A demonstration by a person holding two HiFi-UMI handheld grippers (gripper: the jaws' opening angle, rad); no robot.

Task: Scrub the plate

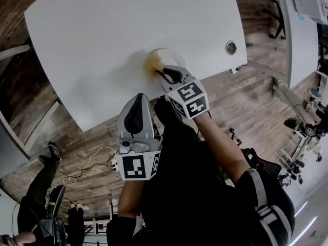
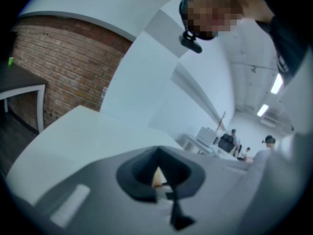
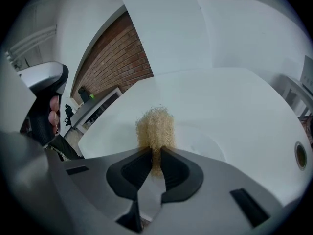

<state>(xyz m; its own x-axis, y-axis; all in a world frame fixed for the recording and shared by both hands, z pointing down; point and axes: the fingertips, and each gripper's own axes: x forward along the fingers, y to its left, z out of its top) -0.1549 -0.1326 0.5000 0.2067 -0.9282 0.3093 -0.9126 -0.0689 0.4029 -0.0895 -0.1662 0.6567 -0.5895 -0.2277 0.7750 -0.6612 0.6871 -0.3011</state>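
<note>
A white plate (image 1: 173, 57) lies on the white table (image 1: 102, 45) close to its front edge; in the right gripper view the plate (image 3: 200, 142) is a faint round shape under the jaws. My right gripper (image 1: 165, 75) is shut on a tan fibrous scrubber (image 1: 153, 63), whose tuft (image 3: 155, 129) sticks out past the jaws and rests on the plate's left part. My left gripper (image 1: 137, 102) hangs off the table's front edge, apart from the plate, tilted upward. Its jaws (image 2: 159, 179) look closed together with nothing held.
A round metal grommet (image 1: 231, 47) sits in the table near its right corner. The table's front edge (image 1: 102, 118) runs diagonally just past both grippers, with wood floor and cables (image 1: 87, 165) below. Another person's legs (image 1: 36, 199) stand at the lower left.
</note>
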